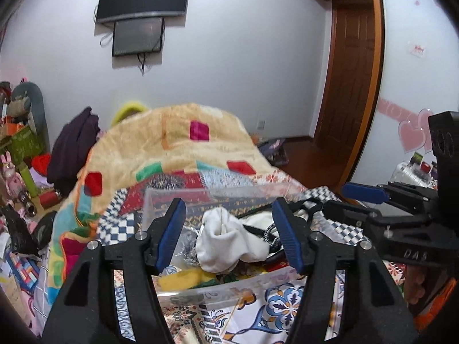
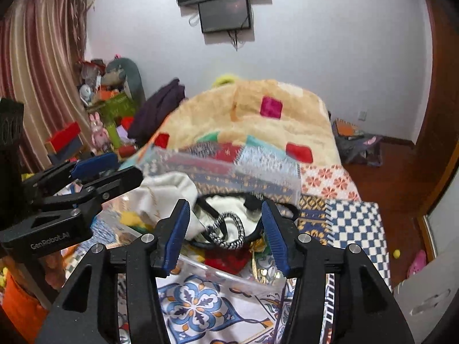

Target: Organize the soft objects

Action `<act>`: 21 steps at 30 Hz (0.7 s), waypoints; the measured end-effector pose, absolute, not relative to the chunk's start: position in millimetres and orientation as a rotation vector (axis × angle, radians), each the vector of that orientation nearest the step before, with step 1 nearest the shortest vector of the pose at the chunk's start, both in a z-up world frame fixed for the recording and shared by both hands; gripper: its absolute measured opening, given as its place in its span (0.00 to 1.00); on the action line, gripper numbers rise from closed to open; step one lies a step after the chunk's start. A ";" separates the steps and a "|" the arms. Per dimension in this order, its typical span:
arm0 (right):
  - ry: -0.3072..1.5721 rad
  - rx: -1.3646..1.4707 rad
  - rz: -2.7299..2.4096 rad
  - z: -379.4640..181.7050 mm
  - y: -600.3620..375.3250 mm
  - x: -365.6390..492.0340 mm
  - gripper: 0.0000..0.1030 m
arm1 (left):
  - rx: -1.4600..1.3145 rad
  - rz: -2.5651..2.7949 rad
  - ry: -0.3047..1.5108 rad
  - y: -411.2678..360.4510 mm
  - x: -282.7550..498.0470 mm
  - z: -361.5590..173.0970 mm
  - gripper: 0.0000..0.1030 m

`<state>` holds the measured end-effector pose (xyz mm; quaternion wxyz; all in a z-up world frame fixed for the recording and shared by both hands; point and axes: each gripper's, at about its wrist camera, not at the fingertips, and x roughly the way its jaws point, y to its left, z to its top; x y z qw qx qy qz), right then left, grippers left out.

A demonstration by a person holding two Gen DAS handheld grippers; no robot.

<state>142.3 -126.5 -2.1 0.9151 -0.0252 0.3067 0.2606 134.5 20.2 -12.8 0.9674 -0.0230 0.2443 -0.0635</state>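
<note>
While both tools hover above the clear rectangular plastic bin on the patterned bedspread, neither holds anything. The left gripper stands wide, its blue pads either side of the bunched white cloth item in the bin. The right gripper is equally wide over the black-and-white braided cord and the black-trimmed white fabric. These items look light and limp, likely to sag and trail. Pinching a thick gathered fold appears best; the cord may snag neighbouring items.
</note>
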 end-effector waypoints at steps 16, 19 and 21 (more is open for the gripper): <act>0.403 -0.039 0.546 54.5 -145.4 66.5 0.80 | -0.041 -0.147 0.301 9.9 42.1 31.6 0.88; 0.376 -0.027 0.545 53.8 -145.7 60.7 0.85 | -0.045 -0.136 0.274 9.5 31.3 33.7 0.95; 0.358 -0.020 0.540 52.0 -146.4 57.3 0.90 | -0.057 -0.138 0.266 10.3 27.0 34.6 0.98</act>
